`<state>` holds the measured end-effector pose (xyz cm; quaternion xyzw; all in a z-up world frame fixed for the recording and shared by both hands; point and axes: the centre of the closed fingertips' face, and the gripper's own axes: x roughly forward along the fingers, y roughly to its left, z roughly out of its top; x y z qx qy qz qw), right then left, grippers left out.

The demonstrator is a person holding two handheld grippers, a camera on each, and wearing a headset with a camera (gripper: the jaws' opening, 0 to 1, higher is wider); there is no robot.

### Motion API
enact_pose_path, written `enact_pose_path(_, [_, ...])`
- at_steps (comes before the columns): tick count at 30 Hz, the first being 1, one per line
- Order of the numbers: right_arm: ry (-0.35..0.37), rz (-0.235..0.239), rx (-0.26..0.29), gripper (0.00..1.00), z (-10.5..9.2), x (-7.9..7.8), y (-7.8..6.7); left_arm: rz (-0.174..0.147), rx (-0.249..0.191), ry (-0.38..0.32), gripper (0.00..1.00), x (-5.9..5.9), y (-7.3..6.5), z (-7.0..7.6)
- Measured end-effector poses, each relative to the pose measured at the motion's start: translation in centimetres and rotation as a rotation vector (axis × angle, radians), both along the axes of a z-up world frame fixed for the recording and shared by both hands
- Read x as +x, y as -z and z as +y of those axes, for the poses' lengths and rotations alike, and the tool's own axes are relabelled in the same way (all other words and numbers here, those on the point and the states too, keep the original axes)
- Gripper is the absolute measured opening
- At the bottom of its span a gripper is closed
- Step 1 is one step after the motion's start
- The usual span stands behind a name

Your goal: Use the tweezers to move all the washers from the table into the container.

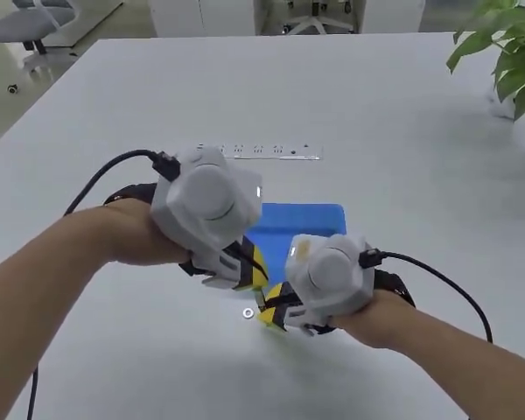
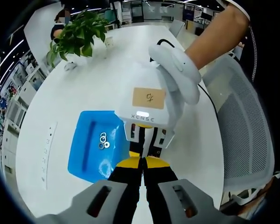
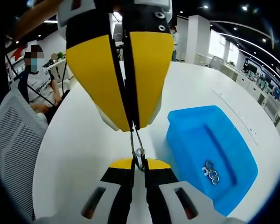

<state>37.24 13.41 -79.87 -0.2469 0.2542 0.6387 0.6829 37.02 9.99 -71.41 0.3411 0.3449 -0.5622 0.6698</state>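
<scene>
Two yellow-padded grippers meet nose to nose over a smooth white desk (image 1: 376, 114). The left gripper (image 3: 131, 125) has its broad, rounded pads clenched on a pair of thin metal tweezers (image 3: 134, 139), whose two slim prongs run out from between them. The right gripper (image 3: 139, 169) has its black-and-yellow jaws drawn in to a narrow slit around the tweezers' far end, grasping them there. One small shiny ring, a washer (image 3: 140, 151), sits at the prongs just in front of the right gripper. I cannot tell whether it is lifted or lies on the desk. In the head view it shows as a pale ring just below the two grippers. Just beside them stands the container (image 3: 196, 126), a bright blue rectangular tray with thick rounded walls and a sunken floor. A small cluster of washers (image 3: 211, 173) lies touching one another on that floor. Farther off, a flat white power strip (image 1: 258, 150) lies on the desk, and a leafy green plant (image 2: 74, 39) stands near its edge.
</scene>
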Motion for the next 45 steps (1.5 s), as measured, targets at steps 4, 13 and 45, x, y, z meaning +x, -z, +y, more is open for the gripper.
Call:
enact_pose_path(4, [-0.004,-0.005,0.0,0.09,-0.1,-0.1,-0.4,-0.002,-0.003,0.003,0.05,-0.1,-0.4,-0.1])
enact_pose_path(13, [-0.008,-0.022,0.017,0.09,0.1,0.1,-1.9,-0.021,0.001,0.013,0.05,-0.1,-2.0,0.0])
enact_pose_path(45, [-0.009,-0.112,0.036,0.09,0.6,4.5,-7.6,-0.119,-0.021,0.026,0.05,3.3,-7.6,-0.2])
